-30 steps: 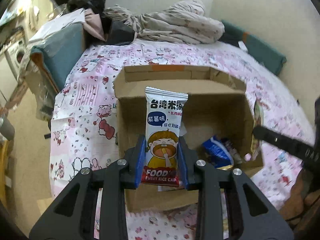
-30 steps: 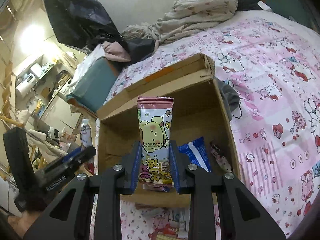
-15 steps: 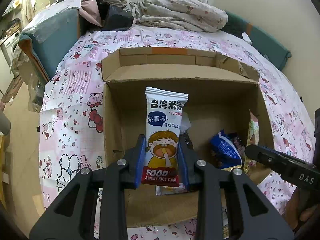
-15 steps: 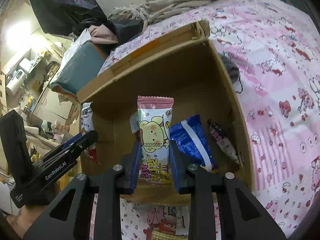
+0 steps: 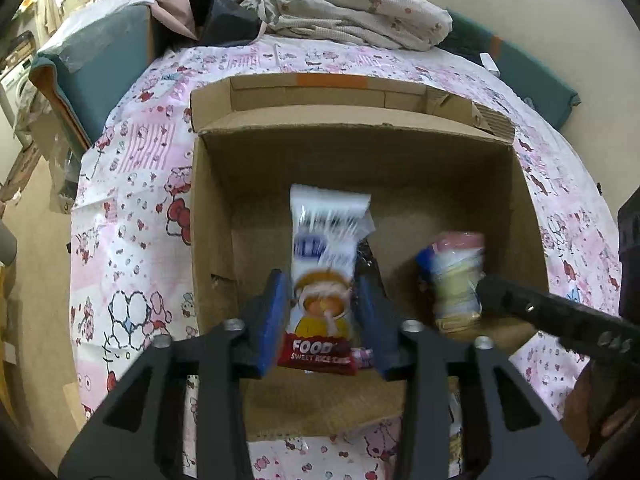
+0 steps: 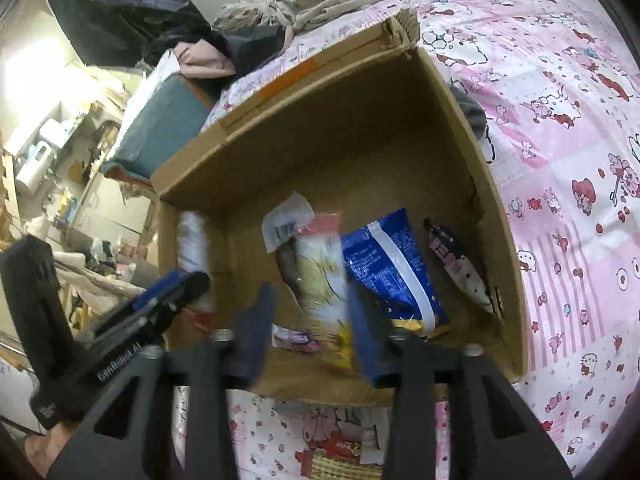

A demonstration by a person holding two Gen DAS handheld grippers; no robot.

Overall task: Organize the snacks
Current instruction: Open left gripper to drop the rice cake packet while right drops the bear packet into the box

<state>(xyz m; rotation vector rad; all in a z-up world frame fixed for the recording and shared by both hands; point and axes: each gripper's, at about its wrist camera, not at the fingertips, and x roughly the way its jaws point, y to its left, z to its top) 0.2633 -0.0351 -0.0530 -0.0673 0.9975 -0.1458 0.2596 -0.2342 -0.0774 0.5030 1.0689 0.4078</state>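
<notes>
An open cardboard box [image 5: 216, 216] [image 6: 452, 112] sits on the bed. My left gripper [image 5: 322, 316] is over the box with its jaws spread wider than the white rice-cake packet [image 5: 324, 264], which is blurred between them. My right gripper [image 6: 308, 320] is over the box too, jaws spread, and the pink and yellow packet [image 6: 322, 276] between them is blurred and tilted; it also shows in the left wrist view [image 5: 454, 276]. In the box lie a blue packet [image 6: 390, 268], a dark and white packet [image 6: 456, 268] and a small pink one [image 6: 292, 338].
The box stands on a pink cartoon-print bedsheet [image 5: 132, 216] [image 6: 568, 128]. Crumpled bedding [image 5: 352, 12] lies beyond it and a teal cushion [image 5: 96, 68] at the far left. More wrappers [image 6: 348, 448] lie on the sheet in front of the box.
Both grippers moved forward over the box and opened their jaws. Both packets, held firmly before, now look blurred and loose between the fingers.
</notes>
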